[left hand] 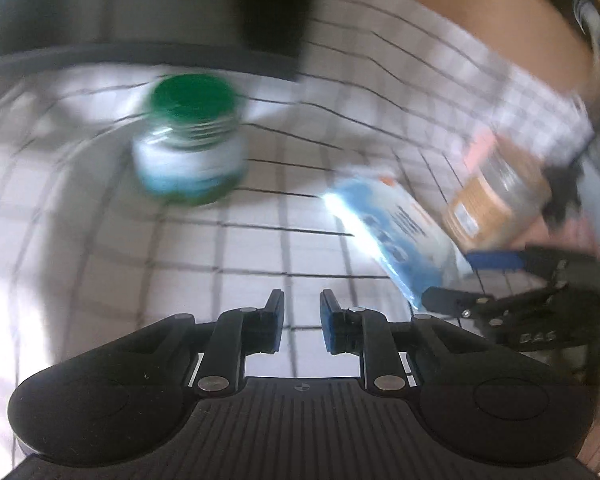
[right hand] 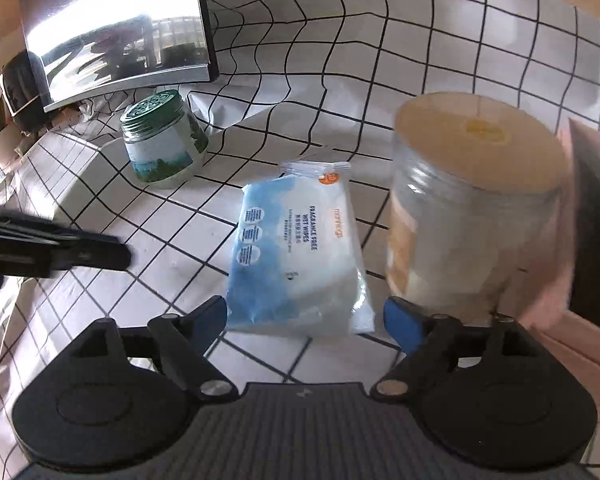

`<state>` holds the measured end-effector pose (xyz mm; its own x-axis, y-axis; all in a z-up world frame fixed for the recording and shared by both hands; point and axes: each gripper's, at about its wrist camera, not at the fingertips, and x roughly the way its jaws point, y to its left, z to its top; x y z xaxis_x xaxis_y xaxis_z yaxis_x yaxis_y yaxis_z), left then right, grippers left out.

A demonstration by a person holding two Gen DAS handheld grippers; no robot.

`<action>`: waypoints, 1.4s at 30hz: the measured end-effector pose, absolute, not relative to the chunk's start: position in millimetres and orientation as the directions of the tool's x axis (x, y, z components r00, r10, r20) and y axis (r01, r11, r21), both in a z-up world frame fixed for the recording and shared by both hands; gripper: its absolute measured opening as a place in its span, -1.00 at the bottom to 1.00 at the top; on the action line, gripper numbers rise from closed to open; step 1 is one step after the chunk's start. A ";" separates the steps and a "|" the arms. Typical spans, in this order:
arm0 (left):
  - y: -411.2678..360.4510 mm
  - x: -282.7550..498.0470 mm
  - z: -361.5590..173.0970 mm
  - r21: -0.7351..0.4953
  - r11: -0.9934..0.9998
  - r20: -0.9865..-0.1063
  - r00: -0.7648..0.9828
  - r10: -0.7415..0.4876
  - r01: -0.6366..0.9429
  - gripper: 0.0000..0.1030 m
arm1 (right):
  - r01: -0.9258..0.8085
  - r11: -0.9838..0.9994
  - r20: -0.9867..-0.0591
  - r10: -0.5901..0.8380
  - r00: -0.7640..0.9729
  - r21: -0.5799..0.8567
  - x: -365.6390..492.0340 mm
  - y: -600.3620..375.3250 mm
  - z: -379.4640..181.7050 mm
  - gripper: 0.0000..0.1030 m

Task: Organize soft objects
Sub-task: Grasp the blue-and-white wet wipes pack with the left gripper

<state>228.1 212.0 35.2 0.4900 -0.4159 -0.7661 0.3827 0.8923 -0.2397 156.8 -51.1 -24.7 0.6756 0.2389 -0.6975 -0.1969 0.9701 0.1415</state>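
Observation:
A blue and white pack of wet wipes (right hand: 296, 248) lies flat on the checked tablecloth (right hand: 172, 240). My right gripper (right hand: 304, 314) is open, its fingers either side of the pack's near end, not touching it. In the blurred left wrist view the pack (left hand: 392, 236) lies to the right, with the right gripper (left hand: 460, 280) at its near end. My left gripper (left hand: 302, 320) has a narrow gap between its fingers, is empty and hovers over the cloth. It shows at the left of the right wrist view (right hand: 60, 248).
A green-lidded jar (right hand: 160, 144) stands at the back left, also seen in the left wrist view (left hand: 190, 140). A clear jar with a tan lid (right hand: 472, 200) stands right of the pack. A monitor (right hand: 116, 28) is behind, and a pink box (right hand: 580, 240) at the right.

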 end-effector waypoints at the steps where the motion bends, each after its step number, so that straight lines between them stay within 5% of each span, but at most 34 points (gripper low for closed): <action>1: 220.8 224.4 35.9 -0.262 0.904 -0.762 0.502 -0.409 0.339 -0.58 | -0.197 0.970 -0.695 0.240 0.678 0.142 158.8 -48.8 -25.1 0.77; 13: 239.1 211.9 27.3 -0.258 0.947 -0.787 0.528 -0.320 0.190 -0.58 | -0.388 0.898 -0.701 0.412 0.582 0.206 154.0 10.4 -19.7 0.81; 32: 134.2 247.6 36.4 -0.136 0.901 -0.746 0.555 -0.368 0.413 -0.58 | -0.196 0.981 -0.692 0.149 0.707 0.011 79.1 -57.7 -9.3 0.81; 42: 62.4 242.0 24.6 0.136 0.797 -0.812 0.528 -0.251 0.588 -0.58 | -0.094 0.993 -0.738 0.116 0.664 0.072 70.7 -88.4 -26.9 0.82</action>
